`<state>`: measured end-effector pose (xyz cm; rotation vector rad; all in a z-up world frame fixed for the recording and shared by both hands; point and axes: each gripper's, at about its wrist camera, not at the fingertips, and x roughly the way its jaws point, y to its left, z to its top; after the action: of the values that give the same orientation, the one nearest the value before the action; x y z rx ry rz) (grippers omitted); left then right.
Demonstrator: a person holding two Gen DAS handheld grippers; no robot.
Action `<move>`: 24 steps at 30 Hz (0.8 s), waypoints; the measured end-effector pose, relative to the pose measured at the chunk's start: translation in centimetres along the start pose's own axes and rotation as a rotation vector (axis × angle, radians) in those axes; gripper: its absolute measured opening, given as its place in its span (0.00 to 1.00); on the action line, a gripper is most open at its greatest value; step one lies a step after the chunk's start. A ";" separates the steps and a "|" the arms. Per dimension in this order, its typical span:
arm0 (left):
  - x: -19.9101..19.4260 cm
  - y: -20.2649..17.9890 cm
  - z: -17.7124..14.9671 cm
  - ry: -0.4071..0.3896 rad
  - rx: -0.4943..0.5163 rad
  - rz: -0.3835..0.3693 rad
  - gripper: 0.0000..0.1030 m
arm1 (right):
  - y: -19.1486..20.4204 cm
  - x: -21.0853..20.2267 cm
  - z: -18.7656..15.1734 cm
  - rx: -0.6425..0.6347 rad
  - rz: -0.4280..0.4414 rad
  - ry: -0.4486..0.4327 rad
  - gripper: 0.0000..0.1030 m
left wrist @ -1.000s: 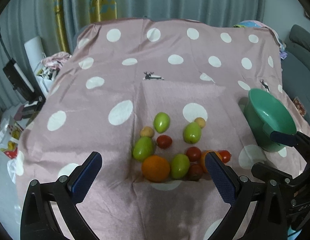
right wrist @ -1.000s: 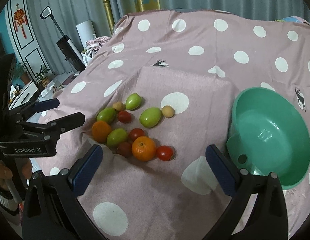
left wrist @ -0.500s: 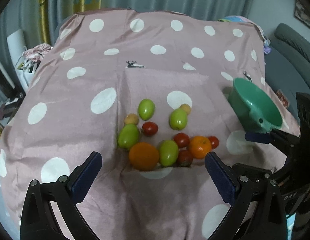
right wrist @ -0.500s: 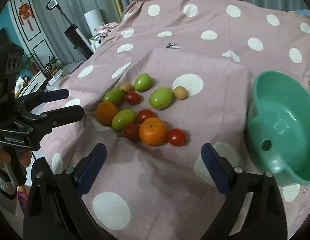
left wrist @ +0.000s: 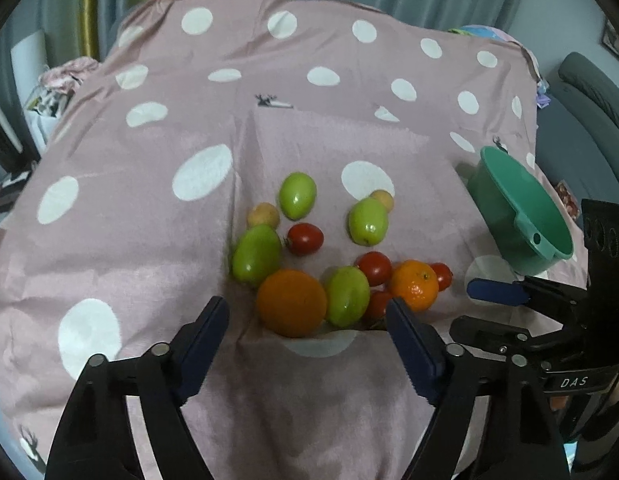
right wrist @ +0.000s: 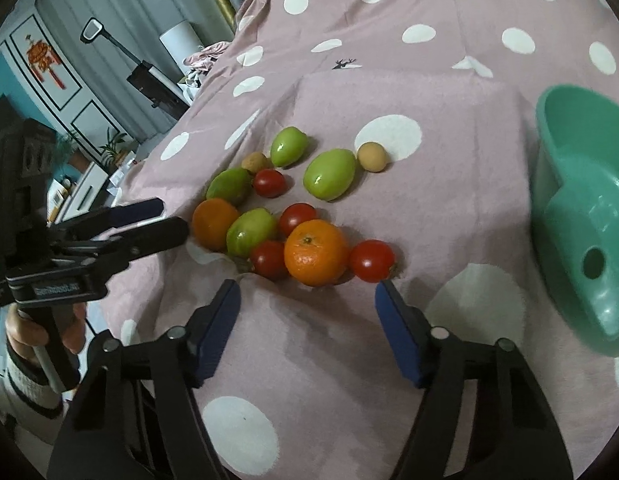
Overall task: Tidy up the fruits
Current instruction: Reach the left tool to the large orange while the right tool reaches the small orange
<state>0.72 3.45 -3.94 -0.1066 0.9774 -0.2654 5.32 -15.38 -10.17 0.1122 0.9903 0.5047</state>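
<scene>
A cluster of fruit lies on the pink spotted cloth (left wrist: 109,220): two oranges, several green fruits, several red tomatoes and two small tan fruits. My left gripper (left wrist: 307,312) hovers just short of the larger orange (left wrist: 291,302), its jaws closing with nothing pressed between them. My right gripper (right wrist: 307,294) hangs just before the other orange (right wrist: 315,252) and a red tomato (right wrist: 371,260), jaws also closing, empty. A green plastic bowl (right wrist: 581,216) stands empty at the right. Each gripper appears at the edge of the other's view.
A person's hand (right wrist: 25,332) holds the left gripper's handle. Past the cloth's left edge are cluttered floor items and a white cabinet (right wrist: 69,92). Curtains hang behind, and a grey sofa (left wrist: 589,92) sits at the right.
Both grippers have dropped and tilted down toward the fruit, which now sits closer to the fingertips. Both pairs of jaws have narrowed.
</scene>
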 end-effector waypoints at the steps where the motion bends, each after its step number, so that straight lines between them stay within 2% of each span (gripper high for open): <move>1: 0.2 0.0 0.0 0.005 0.003 0.004 0.78 | 0.0 0.2 0.0 0.000 0.004 0.003 0.64; 3: 0.5 0.1 -0.1 0.013 0.006 0.005 0.77 | 0.1 0.6 0.1 0.001 0.011 0.009 0.63; 5: 0.9 0.3 -0.1 0.024 0.001 0.005 0.72 | -0.1 1.0 0.0 0.005 0.019 0.017 0.59; 11: 2.2 0.8 0.2 0.062 0.002 -0.006 0.58 | -0.5 2.2 0.3 0.026 0.022 0.030 0.57; 17: 3.2 1.0 0.3 0.091 0.009 -0.002 0.57 | -0.9 3.2 0.9 0.026 0.008 0.039 0.53; 20: 3.3 1.4 0.5 0.089 -0.007 -0.026 0.57 | -1.1 3.7 1.2 0.026 0.008 0.044 0.48; 24: 3.5 1.8 0.7 0.098 -0.021 -0.049 0.57 | -1.0 4.2 1.6 0.017 0.004 0.040 0.48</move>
<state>3.48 4.21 -6.74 -0.1386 1.0757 -0.3078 8.83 -14.16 -12.81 0.1201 1.0333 0.5042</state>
